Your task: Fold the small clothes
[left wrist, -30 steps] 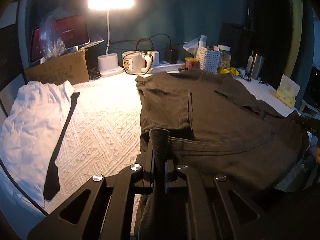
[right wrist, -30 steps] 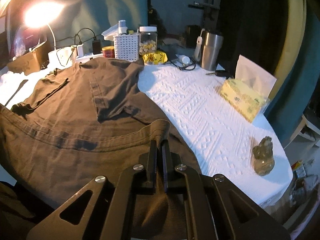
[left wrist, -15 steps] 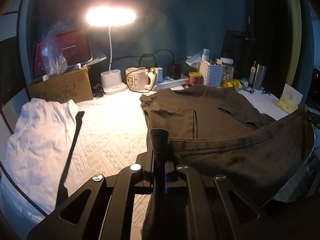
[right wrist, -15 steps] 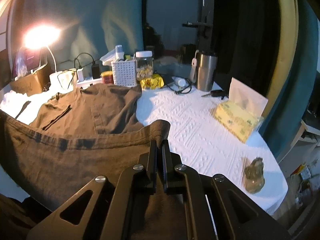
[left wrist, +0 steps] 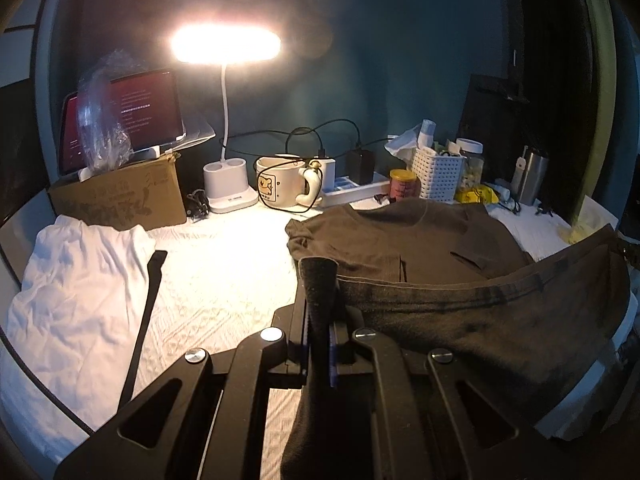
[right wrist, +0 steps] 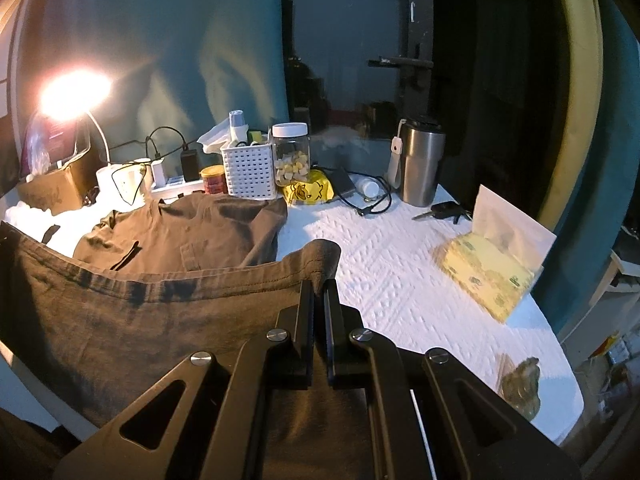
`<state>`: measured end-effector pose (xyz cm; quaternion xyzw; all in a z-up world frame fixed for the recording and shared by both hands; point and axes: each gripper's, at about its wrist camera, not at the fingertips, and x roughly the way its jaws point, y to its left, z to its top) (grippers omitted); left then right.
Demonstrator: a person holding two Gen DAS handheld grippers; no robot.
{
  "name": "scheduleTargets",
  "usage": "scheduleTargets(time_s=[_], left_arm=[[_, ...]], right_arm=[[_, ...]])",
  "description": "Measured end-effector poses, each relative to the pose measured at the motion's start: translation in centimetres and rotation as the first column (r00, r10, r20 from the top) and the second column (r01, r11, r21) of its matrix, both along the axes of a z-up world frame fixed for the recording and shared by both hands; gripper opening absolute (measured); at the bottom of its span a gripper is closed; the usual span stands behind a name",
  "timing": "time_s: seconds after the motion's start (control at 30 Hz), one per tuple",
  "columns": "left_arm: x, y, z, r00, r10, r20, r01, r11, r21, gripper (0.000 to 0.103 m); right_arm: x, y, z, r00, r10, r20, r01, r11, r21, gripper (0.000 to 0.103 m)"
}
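Raised brown shirt (left wrist: 500, 320) hem hides its own middle from both views.

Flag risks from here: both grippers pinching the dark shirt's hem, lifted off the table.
1. Left gripper and right gripper pinch only hem corners of the dark shirt; fabric may slip out.
2. Carried forward, the hem could snag the basket or mug behind the collar.

Both claws, left claw (left wrist: 320, 304) and right claw (right wrist: 319, 300), have lifted the dark shirt's (right wrist: 180, 240) hem higher off the table.
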<state>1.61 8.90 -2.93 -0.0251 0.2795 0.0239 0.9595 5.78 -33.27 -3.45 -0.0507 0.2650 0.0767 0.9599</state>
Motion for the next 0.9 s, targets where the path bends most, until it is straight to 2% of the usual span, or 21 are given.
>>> scheduleTargets(time_s=[0.9], left_arm=[[9.9, 2.7, 1.7, 0.999, 0.037, -0.002, -0.037, 0.999, 0.013, 0.006]], right_arm=[[12.3, 2.5, 2.1, 1.0, 0.014, -0.012, -0.014, 1.0, 0.0, 0.005]])
